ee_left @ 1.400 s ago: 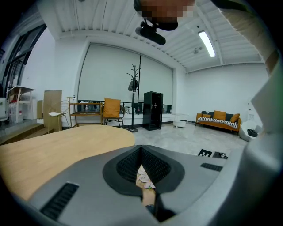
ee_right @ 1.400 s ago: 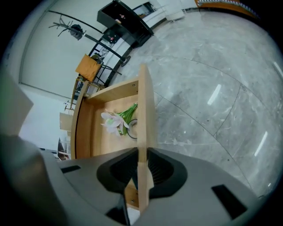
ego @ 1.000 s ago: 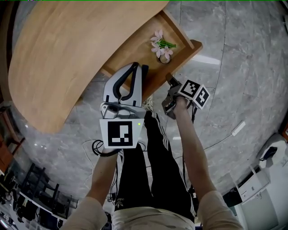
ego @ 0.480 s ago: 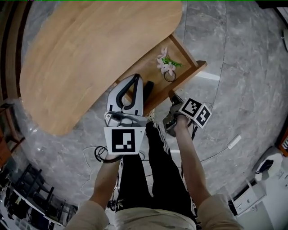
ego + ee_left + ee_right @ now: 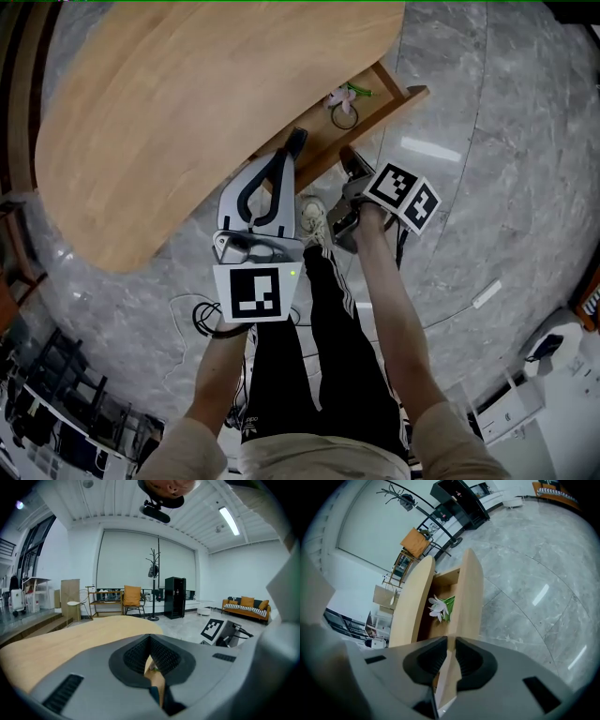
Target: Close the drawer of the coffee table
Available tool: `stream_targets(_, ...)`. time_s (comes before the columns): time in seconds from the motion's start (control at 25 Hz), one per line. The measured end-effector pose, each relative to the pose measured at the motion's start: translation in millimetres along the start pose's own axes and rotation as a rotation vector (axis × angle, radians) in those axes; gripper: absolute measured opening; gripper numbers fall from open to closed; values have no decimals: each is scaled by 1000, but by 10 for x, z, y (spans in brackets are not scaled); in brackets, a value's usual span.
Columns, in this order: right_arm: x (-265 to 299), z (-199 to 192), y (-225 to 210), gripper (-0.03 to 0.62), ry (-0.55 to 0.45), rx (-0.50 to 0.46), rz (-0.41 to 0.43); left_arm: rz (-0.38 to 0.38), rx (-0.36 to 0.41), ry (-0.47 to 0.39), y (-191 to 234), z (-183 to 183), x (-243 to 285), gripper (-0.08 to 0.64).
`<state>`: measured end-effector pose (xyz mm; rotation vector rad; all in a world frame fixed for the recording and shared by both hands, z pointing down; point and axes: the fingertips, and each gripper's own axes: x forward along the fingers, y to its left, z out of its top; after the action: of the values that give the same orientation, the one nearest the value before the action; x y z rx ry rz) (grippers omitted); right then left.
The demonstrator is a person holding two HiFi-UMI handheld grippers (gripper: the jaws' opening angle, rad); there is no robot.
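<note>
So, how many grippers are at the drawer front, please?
2. The right gripper is shut on the edge of the drawer front; the left gripper, jaws together, sits at that panel's end by the tabletop, contact unclear.

Ahead of the right gripper (image 5: pixel 349 161), most of the drawer (image 5: pixel 375 108) lies under the table top (image 5: pixel 187 112), whose edge also covers part of the flower (image 5: pixel 342 94); the dark ring (image 5: pixel 344 117) beside the flower is too small to identify. In the left gripper view the left gripper (image 5: pixel 150 641) blocks nearly everything ahead with its grey body, leaving a sliver of wood and green in the slit between its jaws. In the right gripper view the drawer's near end vanishes behind that gripper's body.
</note>
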<state>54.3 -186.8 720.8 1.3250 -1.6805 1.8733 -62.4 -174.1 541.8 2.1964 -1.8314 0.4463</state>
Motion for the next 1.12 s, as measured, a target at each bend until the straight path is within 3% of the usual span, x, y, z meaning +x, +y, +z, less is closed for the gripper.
stream_targets(0.2,122,14,193,63,0,-26,24,35,-64,-12,83,-22,12,8)
stream_targets(0.32,114,-17,259,69,-21,-120,75,29,-60,-17,92,3,-18,8)
stream_targets(0.44,84,-71,277,69,-14,-387,169,24,-46,-13,95,-10,-32,8)
stream_targets(0.6,85,-122,310,94,92,-804,253,27,-81,-11,125,-70,-34,8)
stream_targets(0.76,82,-172,261,109,212,-1247,196,34,-115,-8,119,-136,-95,8)
stream_targets(0.84,106,-130,239,59,234,-1391,146,35,-126,-8,99,-167,-95,8)
stream_targets(0.92,122,-103,234,41,226,-1425,129,39,-138,-9,82,-188,-89,8)
stream_targets(1.12,139,-56,241,11,109,-1402,102,31,-198,2,23,-234,-86,8)
